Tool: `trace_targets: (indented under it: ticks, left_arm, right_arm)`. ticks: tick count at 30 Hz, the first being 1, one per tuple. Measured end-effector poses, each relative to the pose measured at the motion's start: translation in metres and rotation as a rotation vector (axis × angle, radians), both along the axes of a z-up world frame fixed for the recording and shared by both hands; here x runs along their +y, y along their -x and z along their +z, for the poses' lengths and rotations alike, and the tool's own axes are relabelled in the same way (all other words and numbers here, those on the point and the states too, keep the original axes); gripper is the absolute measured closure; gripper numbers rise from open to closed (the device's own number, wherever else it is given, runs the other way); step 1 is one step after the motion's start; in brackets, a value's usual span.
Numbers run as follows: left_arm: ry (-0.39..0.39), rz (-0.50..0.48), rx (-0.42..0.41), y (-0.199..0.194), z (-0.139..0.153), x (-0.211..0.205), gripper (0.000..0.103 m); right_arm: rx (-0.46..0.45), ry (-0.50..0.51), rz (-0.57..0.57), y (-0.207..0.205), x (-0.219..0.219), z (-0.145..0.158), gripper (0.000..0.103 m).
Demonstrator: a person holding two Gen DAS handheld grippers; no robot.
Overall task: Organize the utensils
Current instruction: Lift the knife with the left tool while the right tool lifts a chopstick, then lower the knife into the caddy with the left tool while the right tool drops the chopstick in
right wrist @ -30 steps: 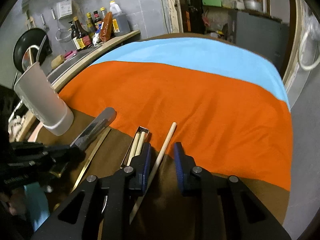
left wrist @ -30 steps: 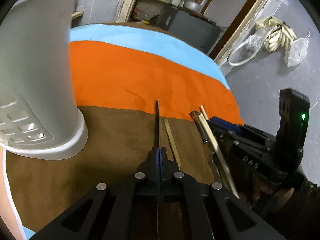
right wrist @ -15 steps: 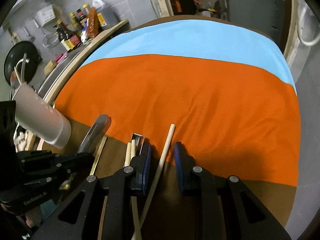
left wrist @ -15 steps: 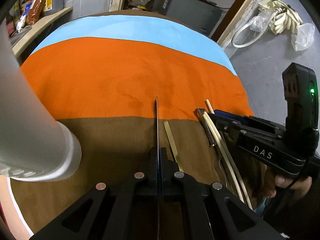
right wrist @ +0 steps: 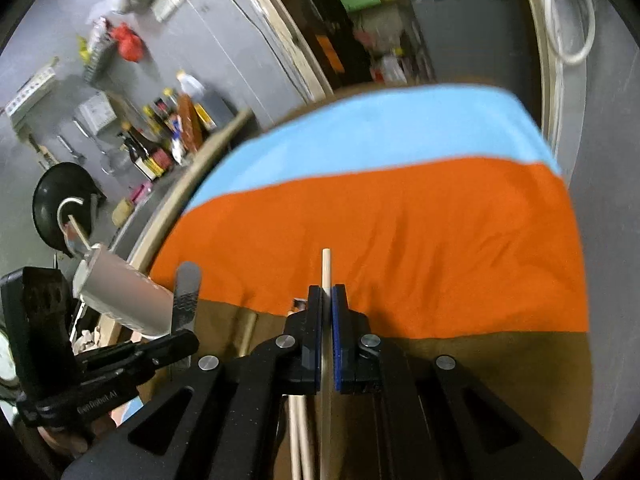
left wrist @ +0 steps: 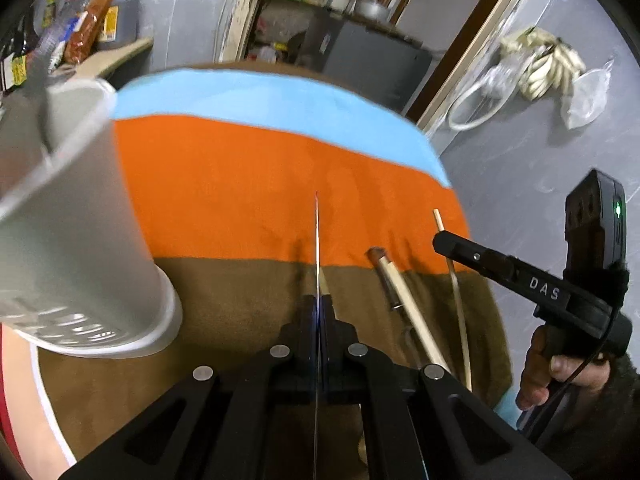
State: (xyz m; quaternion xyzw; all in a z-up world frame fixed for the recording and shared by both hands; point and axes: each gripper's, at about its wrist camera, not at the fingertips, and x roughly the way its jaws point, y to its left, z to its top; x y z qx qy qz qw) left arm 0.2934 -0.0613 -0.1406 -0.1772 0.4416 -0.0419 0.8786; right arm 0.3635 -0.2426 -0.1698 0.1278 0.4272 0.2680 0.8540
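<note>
My left gripper (left wrist: 318, 304) is shut on a thin metal knife (left wrist: 317, 240), seen edge-on and raised above the cloth; its flat handle (right wrist: 186, 296) shows in the right wrist view. My right gripper (right wrist: 327, 294) is shut on a wooden chopstick (right wrist: 325, 268) and lifts it off the table; it also shows in the left wrist view (left wrist: 444, 236). A grey utensil holder (left wrist: 68, 224) stands at the left, with utensils in it (right wrist: 78, 236). More chopsticks (left wrist: 412, 308) and a metal utensil (left wrist: 386, 280) lie on the brown stripe.
The round table carries a cloth with blue, orange (left wrist: 240, 192) and brown stripes. A shelf with bottles (right wrist: 168, 140) runs along the left wall. The floor (left wrist: 520, 168) drops away at the right of the table.
My right gripper has shut on the single chopstick and raised it. My left gripper has lifted with the knife, and the holder now looks tilted and closer in view.
</note>
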Motion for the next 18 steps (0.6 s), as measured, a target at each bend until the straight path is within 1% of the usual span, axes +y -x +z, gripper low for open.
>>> trace_targets:
  ticks: [2,9,13,15,18]
  left_arm:
    - [0.007,0.004,-0.033,0.007,0.008,0.003,0.101]
    - [0.084,0.04,-0.189,0.035,0.044,0.024,0.101]
    - [0.085,0.039,-0.249,0.042,0.066,0.037,0.101]
    - [0.081,0.034,-0.264,0.039,0.074,0.04,0.101]
    - [0.073,0.013,-0.286,0.041,0.09,0.05,0.101]
  right_arm:
    - [-0.046,-0.013,-0.017,0.006,-0.003,0.012,0.099]
    - [-0.217,-0.062,-0.096,0.033,-0.014,0.057,0.099]
    - [-0.304,-0.099,-0.136,0.046,-0.009,0.087,0.099]
    - [-0.337,-0.12,-0.153,0.051,-0.009,0.101,0.099]
    - [-0.411,-0.18,-0.183,0.06,-0.003,0.124,0.099]
